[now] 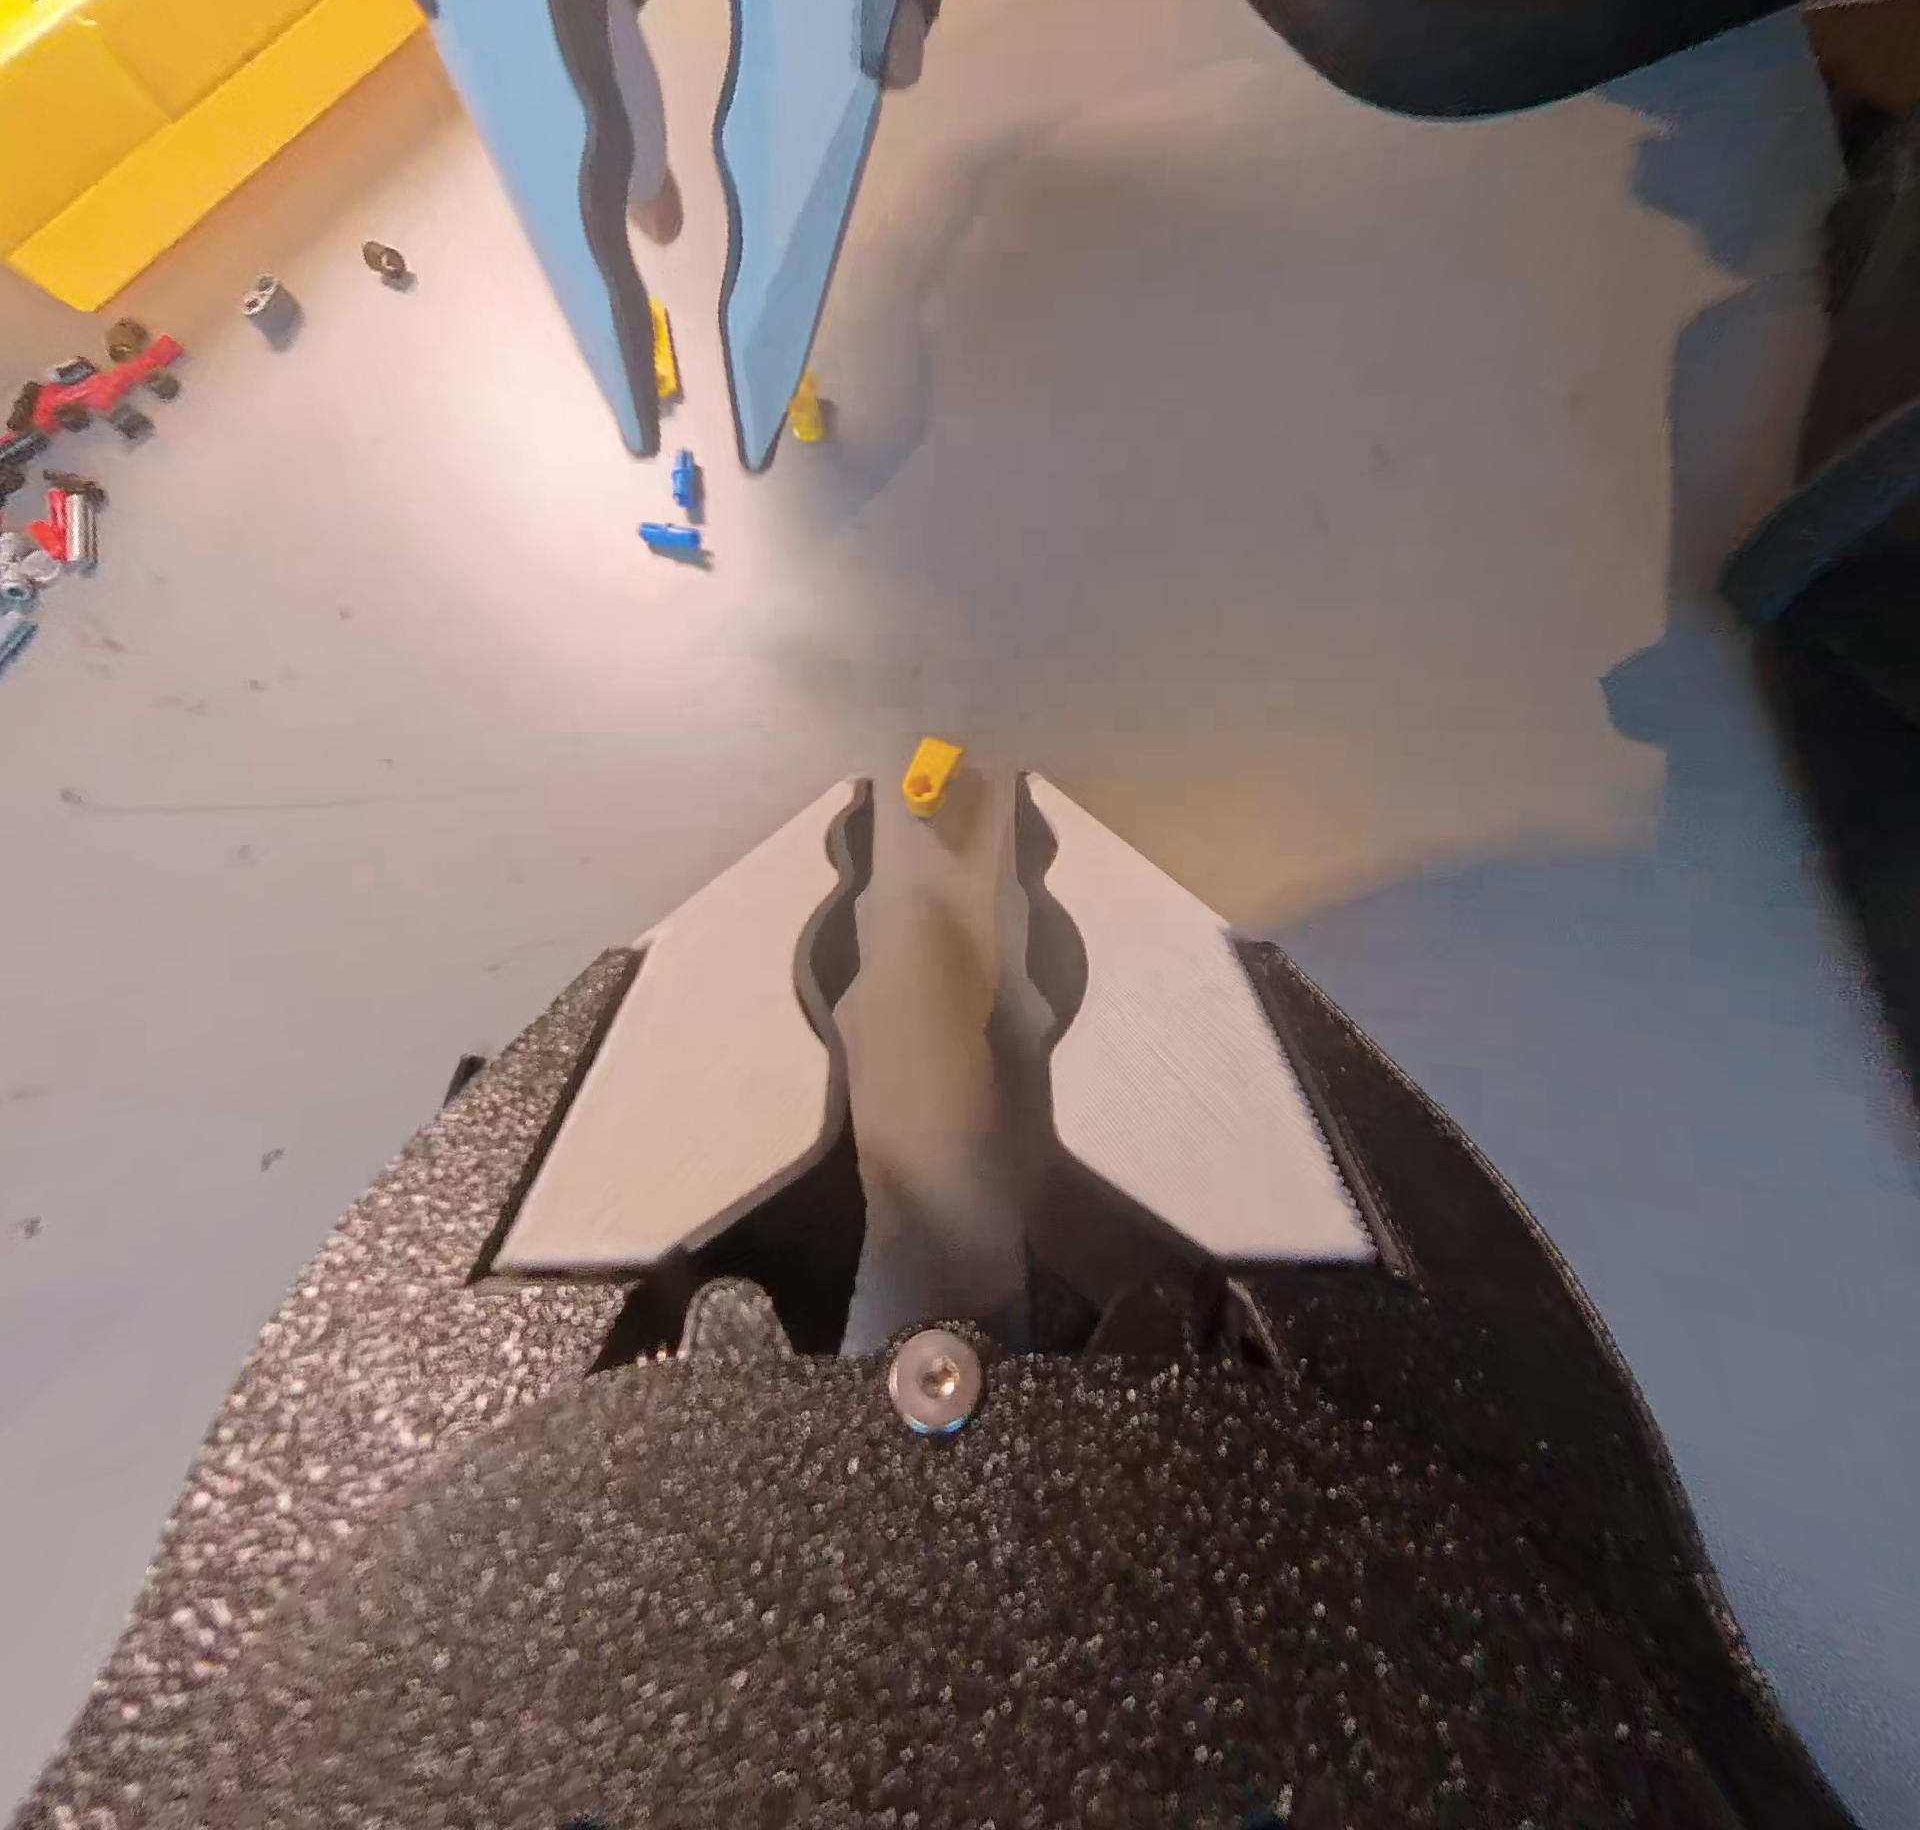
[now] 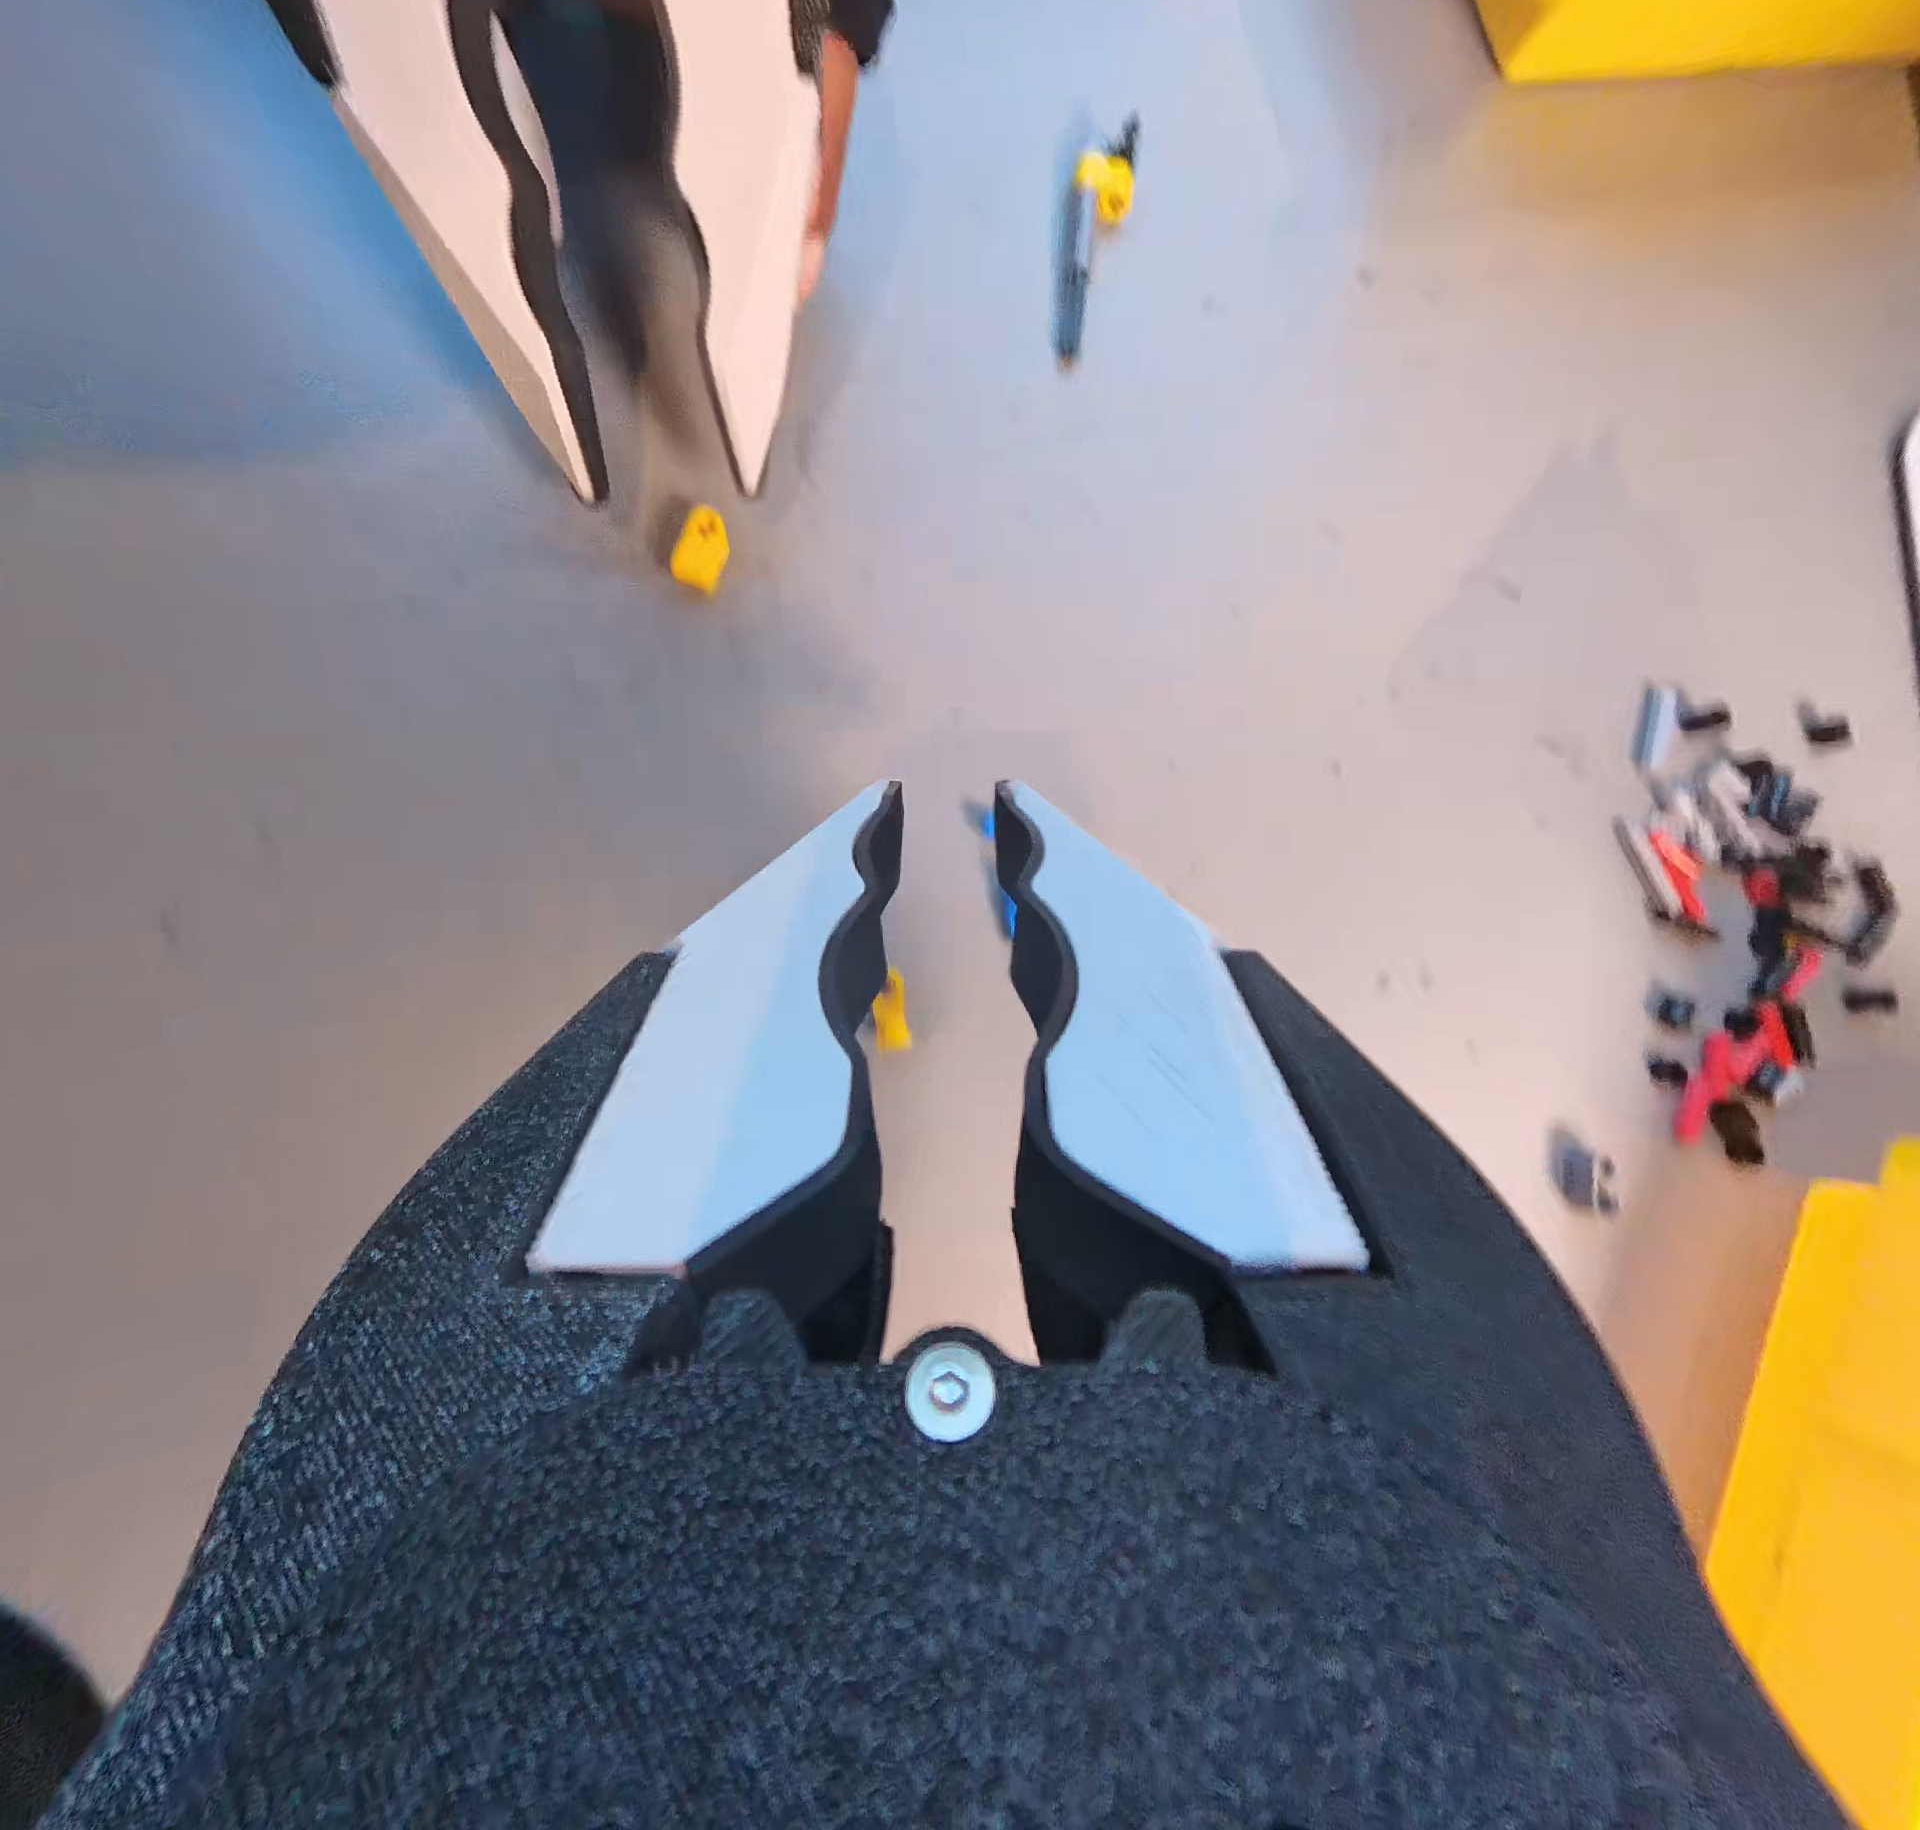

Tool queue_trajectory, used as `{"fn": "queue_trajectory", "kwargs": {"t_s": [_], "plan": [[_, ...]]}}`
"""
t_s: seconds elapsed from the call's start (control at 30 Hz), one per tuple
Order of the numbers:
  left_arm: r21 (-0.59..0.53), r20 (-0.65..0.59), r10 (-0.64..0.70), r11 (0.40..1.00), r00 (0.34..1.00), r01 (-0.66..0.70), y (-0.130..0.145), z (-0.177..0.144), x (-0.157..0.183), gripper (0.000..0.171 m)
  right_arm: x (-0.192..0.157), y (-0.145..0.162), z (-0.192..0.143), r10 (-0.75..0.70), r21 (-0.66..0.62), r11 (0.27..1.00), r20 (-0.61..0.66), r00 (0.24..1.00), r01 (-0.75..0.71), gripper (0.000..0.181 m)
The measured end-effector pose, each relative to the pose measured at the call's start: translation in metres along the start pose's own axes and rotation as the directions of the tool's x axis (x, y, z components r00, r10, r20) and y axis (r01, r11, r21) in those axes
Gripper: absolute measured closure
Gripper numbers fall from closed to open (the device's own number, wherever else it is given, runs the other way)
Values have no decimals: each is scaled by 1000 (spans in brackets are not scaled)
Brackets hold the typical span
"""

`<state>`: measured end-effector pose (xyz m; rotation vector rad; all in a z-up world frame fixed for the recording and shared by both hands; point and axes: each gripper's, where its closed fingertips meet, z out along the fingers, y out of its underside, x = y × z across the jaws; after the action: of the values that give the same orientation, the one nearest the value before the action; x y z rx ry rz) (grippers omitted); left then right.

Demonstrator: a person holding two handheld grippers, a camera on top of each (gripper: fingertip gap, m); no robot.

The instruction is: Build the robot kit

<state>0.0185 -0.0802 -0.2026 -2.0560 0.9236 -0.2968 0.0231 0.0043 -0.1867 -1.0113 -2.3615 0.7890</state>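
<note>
Claws both spread: left claw [image 1: 943,778] by yellow piece [image 1: 928,775], right claw [image 2: 948,785] over table [image 2: 312,741].

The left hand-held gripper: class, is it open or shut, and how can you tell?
Open. The left hand-held gripper shows bare table between its fingertips, and the small yellow piece lies in that gap, ungripped.

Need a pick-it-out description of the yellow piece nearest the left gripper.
Start on the pale table, at the open left gripper. Just past its tips lies a small yellow piece, alone. The other yellow bits and two blue pins lie by the right gripper.
</note>
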Motion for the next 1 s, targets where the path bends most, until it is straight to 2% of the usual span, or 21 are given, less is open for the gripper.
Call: {"fn": "queue_trajectory", "kwargs": {"t_s": [0.2, 0.3, 0.33, 0.4, 0.53, 0.63, 0.73, 0.9, 1.0], "plan": [[-30, 25, -1, 1000, 1000, 2, -1, 11, -9, 138, 19, 44, -27, 103, -65, 992, -33, 994, -105, 163], [-60, 26, 5, 998, 1000, -3, 1, 16, -12, 151, 29, 56, -32, 147, -59, 987, -49, 988, -149, 163], [-63, 32, 11, 998, 999, -9, 2, 16, -13, 163, 32, 58, -31, 160, -51, 985, -54, 986, -163, 163], [-81, 46, 33, 996, 998, -29, 6, 14, -17, 166, 34, 63, -29, 179, -51, 982, -53, 982, -182, 163], [-117, 78, 35, 993, 996, -26, 19, 0, -31, 165, 37, 67, -23, 198, -45, 979, -44, 979, -200, 163], [-101, 117, -7, 995, 993, 19, 25, -12, -44, 148, 33, 69, -19, 217, -54, 975, -2, 976, -217, 166], [-30, 140, -62, 997, 988, 67, 18, -20, -50, 142, 31, 61, -19, 197, -28, 980, 12, 980, -197, 174], [111, 136, -115, 989, 984, 100, -12, -16, -48, 144, 4, 8, -23, 71, 133, 988, 81, 994, -82, 174], [105, 152, -100, 991, 983, 85, -22, -3, -51, 149, -21, -2, -20, 10, 105, 994, 164, 986, -27, 174]]}}
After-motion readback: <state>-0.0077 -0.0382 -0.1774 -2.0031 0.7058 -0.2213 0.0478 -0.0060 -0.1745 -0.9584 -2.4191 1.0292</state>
